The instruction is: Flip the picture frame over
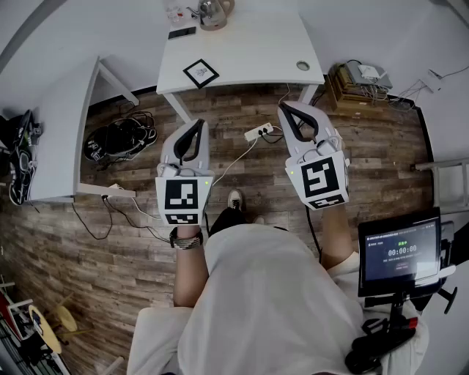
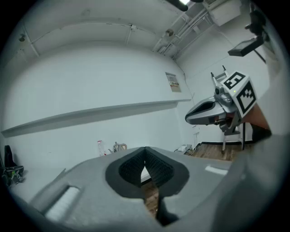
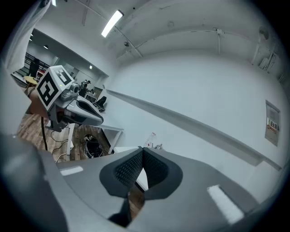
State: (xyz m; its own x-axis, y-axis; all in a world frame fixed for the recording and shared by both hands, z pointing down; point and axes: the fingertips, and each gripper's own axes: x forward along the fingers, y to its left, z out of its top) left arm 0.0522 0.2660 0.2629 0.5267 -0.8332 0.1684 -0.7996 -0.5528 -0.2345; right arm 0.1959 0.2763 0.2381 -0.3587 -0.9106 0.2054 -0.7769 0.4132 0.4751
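The picture frame (image 1: 201,72), a small square with a black border, lies flat on the white table (image 1: 256,51) ahead of me. Both grippers hover over the wooden floor, short of the table's near edge and apart from the frame. My left gripper (image 1: 198,123) is shut, its tips meeting with nothing between them (image 2: 145,149). My right gripper (image 1: 282,108) is also shut and empty (image 3: 142,149). Each gripper view shows the other gripper beside it: the right gripper (image 2: 187,119) and the left gripper (image 3: 100,121). The frame itself is hidden in both gripper views.
A kettle (image 1: 212,12), a bottle (image 1: 174,13) and a dark phone (image 1: 182,32) stand at the table's far side. A power strip (image 1: 258,132) and cables lie on the floor below the grippers. A second white table (image 1: 58,132) stands left, a monitor (image 1: 401,253) right.
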